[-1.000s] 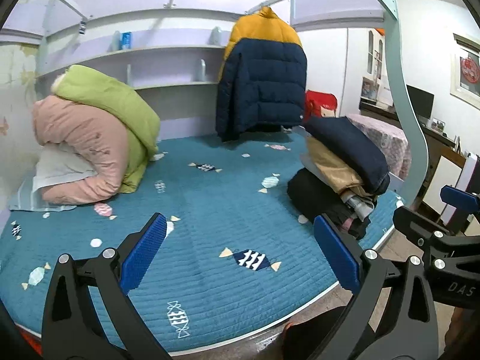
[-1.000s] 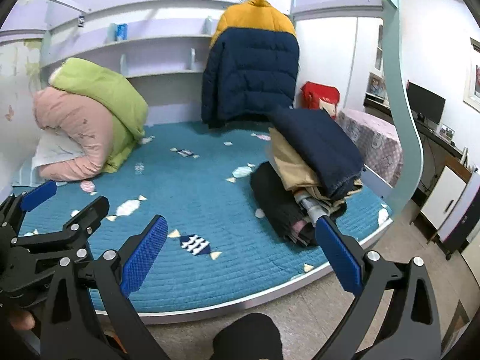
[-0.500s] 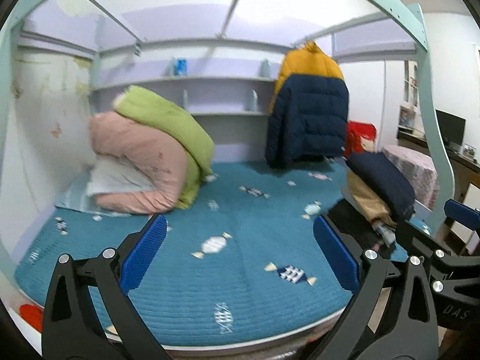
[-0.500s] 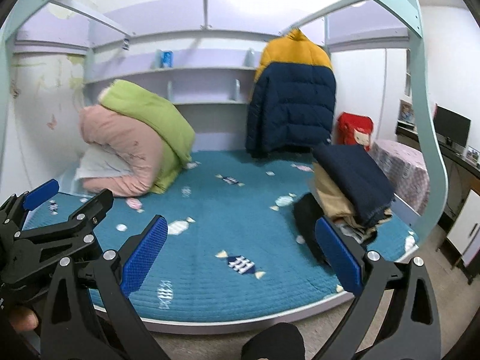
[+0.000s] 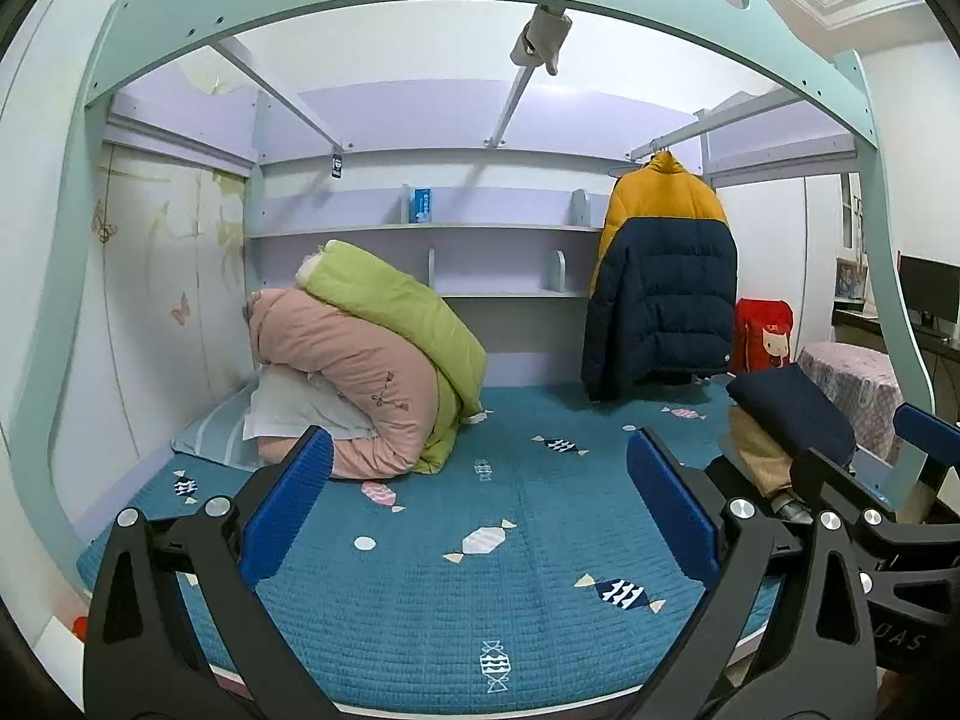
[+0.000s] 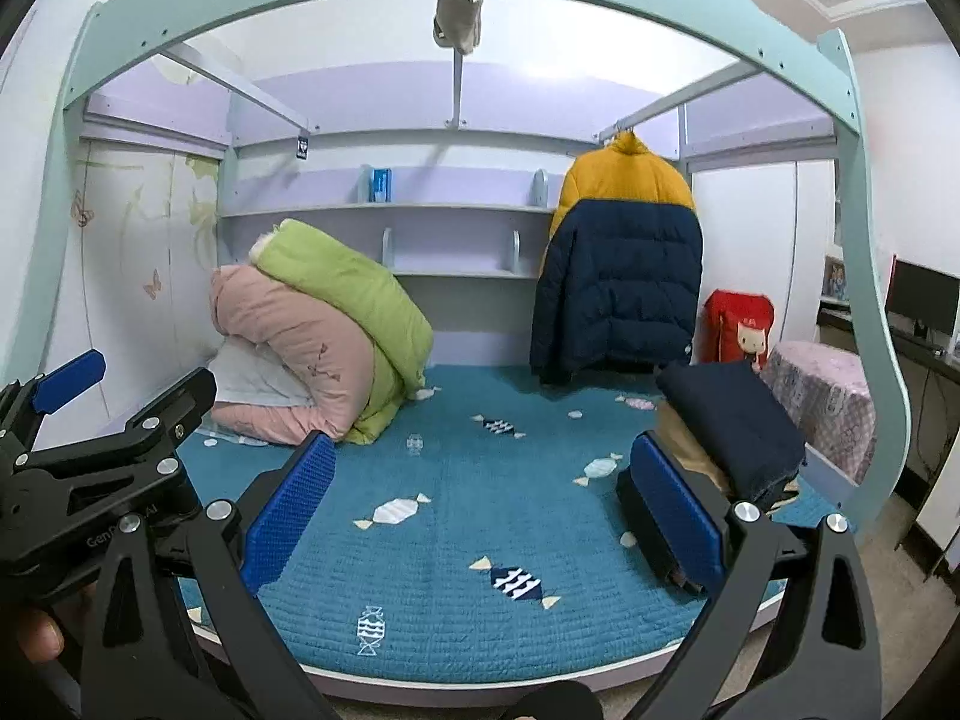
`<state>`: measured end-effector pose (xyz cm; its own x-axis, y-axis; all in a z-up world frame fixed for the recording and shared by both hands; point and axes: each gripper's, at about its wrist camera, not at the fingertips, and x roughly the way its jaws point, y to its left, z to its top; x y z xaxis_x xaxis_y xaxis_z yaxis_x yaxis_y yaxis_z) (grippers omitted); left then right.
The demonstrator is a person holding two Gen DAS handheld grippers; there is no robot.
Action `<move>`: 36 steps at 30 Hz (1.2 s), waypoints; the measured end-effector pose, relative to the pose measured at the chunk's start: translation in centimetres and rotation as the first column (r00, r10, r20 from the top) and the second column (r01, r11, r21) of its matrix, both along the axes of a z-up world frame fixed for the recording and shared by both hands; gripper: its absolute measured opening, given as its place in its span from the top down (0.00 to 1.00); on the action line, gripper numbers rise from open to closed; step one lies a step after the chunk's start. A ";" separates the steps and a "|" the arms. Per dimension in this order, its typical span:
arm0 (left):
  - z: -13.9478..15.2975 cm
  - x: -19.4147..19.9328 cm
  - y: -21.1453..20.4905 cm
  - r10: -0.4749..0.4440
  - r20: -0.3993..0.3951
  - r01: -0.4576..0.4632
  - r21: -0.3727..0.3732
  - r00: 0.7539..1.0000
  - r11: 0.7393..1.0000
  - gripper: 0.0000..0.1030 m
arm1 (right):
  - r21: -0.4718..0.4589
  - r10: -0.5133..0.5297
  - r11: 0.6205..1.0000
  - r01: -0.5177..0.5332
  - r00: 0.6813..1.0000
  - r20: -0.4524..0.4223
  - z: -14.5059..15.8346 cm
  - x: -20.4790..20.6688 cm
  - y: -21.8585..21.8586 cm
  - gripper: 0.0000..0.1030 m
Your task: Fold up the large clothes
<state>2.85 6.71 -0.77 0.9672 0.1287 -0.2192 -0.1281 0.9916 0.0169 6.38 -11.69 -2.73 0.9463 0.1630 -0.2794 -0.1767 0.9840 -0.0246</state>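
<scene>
Grippers: left gripper [image 5: 477, 507] and right gripper [image 6: 480, 510] both gape wide and empty, held off the foot of the bed [image 5: 420, 600].
Clothes: stack [image 6: 729, 438] sits at the bed's right edge; jacket [image 6: 618, 276] hangs on a rail behind it.
Step, as I judge: reaching for a garment.
Advice: take the top navy piece by two corners and spread it flat on the bare quilt before creasing.
Count: two grippers; one stack, at least three layers; one hanging jacket; two rolled duvets [image 5: 372, 354].

Both wrist views face the bed [image 5: 456, 588] from its foot, sharing mattress and shelves [image 6: 384, 210].
</scene>
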 end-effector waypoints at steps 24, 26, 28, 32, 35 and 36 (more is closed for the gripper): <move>1.1 -1.1 -1.8 -0.026 0.049 0.025 0.027 0.998 0.999 0.05 | 0.009 -0.058 0.998 0.058 0.998 0.024 0.8 -2.3 -0.5 0.07; 1.1 -1.1 -2.0 -0.028 0.053 0.027 0.028 0.998 0.999 0.05 | 0.011 -0.063 0.998 0.062 0.998 0.023 0.8 -2.4 -0.5 0.07; 1.0 -1.1 -2.1 -0.032 0.053 0.031 0.028 0.998 0.999 0.05 | 0.012 -0.068 0.998 0.067 0.997 0.022 0.8 -2.5 -0.5 0.07; 0.9 -1.0 -2.3 -0.039 0.046 0.038 0.028 0.998 0.999 0.05 | 0.010 -0.076 0.997 0.076 0.997 0.017 0.7 -2.6 -0.5 0.07; 0.9 -1.0 -2.4 -0.041 0.051 0.039 0.031 0.998 0.999 0.05 | 0.011 -0.084 0.996 0.084 0.996 0.015 0.7 -2.6 -0.5 0.07; 0.8 -0.9 -2.4 -0.042 0.049 0.040 0.032 0.998 0.999 0.05 | 0.011 -0.086 0.996 0.086 0.996 0.015 0.7 -2.6 -0.5 0.07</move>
